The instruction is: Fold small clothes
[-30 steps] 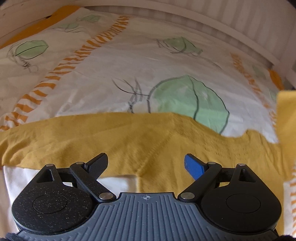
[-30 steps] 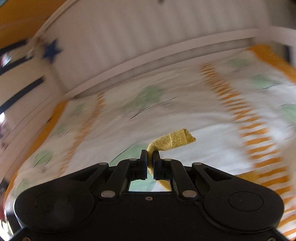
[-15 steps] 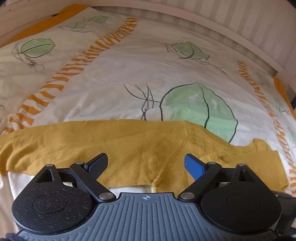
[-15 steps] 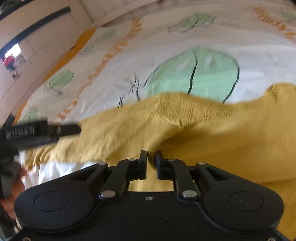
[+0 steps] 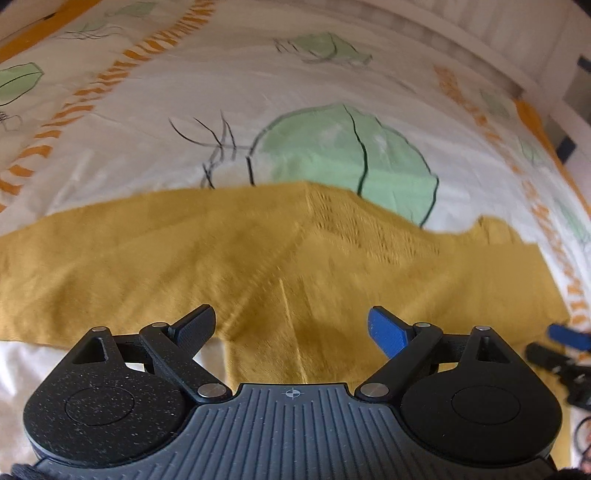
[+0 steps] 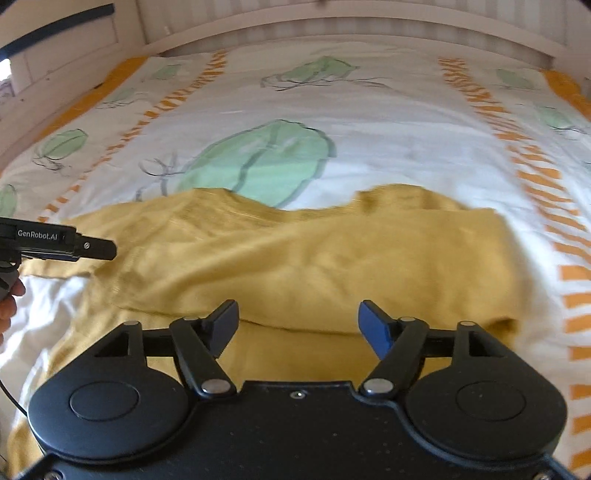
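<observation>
A small mustard-yellow knit garment (image 5: 258, 258) lies spread across the bed, one part folded over onto the rest (image 6: 314, 258). My left gripper (image 5: 291, 328) hovers open just above its near edge, nothing between the fingers. My right gripper (image 6: 297, 321) is over the folded part with its jaws opening; the cloth lies below them and the pads do not press on it. The left gripper (image 6: 59, 243) shows at the left edge of the right wrist view, and the right gripper's blue fingertip (image 5: 569, 338) shows at the right edge of the left wrist view.
The bed cover (image 6: 369, 122) is white with green leaf prints and orange striped bands. A white slatted bed frame (image 6: 332, 14) runs along the far side. A person's fingers (image 6: 7, 306) appear at the left edge.
The right gripper came down with a yellow end pinched in it, laid it over the garment and opened. The left gripper sank a little closer to the cloth, staying open.
</observation>
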A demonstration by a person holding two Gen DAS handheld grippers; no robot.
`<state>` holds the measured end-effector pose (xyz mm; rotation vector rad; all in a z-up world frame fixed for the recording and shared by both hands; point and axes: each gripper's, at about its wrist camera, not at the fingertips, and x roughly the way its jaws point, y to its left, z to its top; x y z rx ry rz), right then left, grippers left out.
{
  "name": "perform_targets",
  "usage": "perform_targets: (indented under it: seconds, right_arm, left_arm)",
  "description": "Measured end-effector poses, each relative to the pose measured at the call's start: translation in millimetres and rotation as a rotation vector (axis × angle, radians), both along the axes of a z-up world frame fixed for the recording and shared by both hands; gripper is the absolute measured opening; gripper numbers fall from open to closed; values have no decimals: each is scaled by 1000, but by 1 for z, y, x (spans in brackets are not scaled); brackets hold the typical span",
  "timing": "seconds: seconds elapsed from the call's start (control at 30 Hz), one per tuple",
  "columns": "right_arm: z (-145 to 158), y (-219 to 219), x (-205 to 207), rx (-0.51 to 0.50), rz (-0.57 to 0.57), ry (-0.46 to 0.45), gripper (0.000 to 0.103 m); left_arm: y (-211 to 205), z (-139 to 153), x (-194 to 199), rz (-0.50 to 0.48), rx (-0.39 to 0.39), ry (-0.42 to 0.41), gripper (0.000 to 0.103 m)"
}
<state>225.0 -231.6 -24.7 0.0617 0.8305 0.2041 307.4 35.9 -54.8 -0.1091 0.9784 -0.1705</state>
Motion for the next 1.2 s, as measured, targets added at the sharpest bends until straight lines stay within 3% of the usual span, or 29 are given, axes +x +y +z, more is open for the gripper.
perform_targets:
  seconds: [0.13,0.37,0.47,0.53,0.6,0.67,0.93,1.2]
  right_arm:
    - [-1,-23,-5,2,-40,7,77]
    - [7,-40,2,97,-87,26,78]
    - [12,-40,1,64,-85,8,87]
    - [12,-42,2,35,-91,16,88]
    - [9,-47,4,25,-101,38,88]
    - [5,-54,7,35,-126,66,88]
    - [-6,-90,15,79,-243,147,88]
    - [-22,-111,23,4,-342,161,88]
  left_arm:
    - [-7,-14,-2,-40,29,23,84]
    - [-15,-25,1,-49,-20,48,63]
    - [-21,-26,3,-32,-18,35,46]
    - [-25,-26,3,-23,6,22,36]
    - [-29,-24,2,-19,48,-2,14]
    - [-30,-21,0,-20,86,-37,4]
    - [-12,22,-3,54,108,-227,3]
    - [9,-5,21,110,79,-75,4]
